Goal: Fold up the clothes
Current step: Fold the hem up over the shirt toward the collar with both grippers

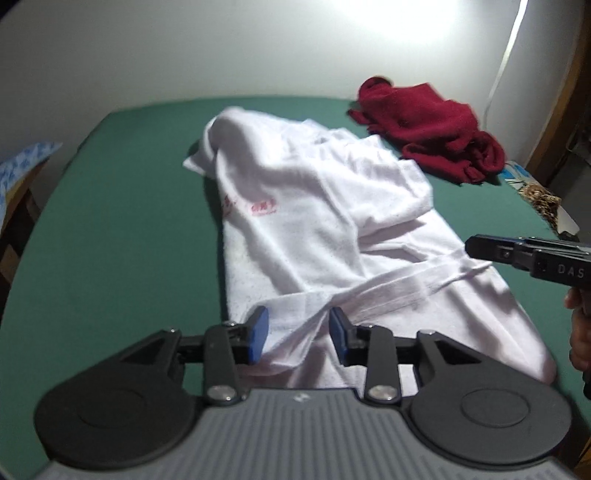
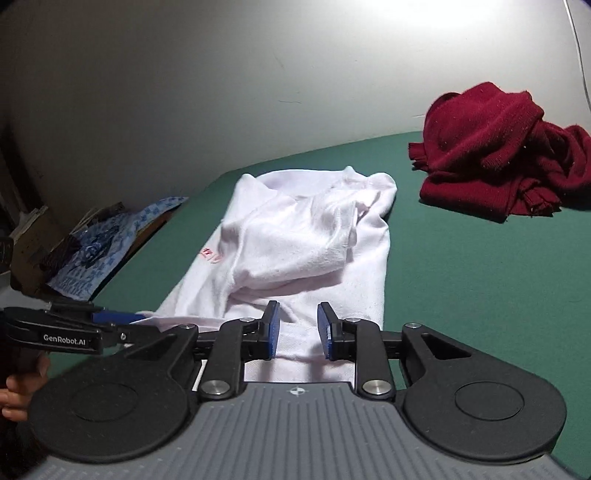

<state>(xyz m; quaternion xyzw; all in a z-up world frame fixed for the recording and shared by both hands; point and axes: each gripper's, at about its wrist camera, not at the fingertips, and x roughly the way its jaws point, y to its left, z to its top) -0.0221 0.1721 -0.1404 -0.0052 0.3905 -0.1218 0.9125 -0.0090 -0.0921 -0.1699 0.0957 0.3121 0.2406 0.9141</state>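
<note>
With the white T-shirt (image 1: 314, 221) lying half-folded lengthwise on the green worktop (image 1: 110, 221), both the left tongs (image 1: 299, 334) and right tongs (image 2: 297, 330), spread at its near hem, should pinch both layers evenly.

I see a plain white wall (image 1: 147, 55) behind the green table (image 1: 110, 221). Bright glare (image 1: 406, 22) washes its upper part. Blue patterned cloth (image 2: 110, 236) lies beside the table edge.
</note>
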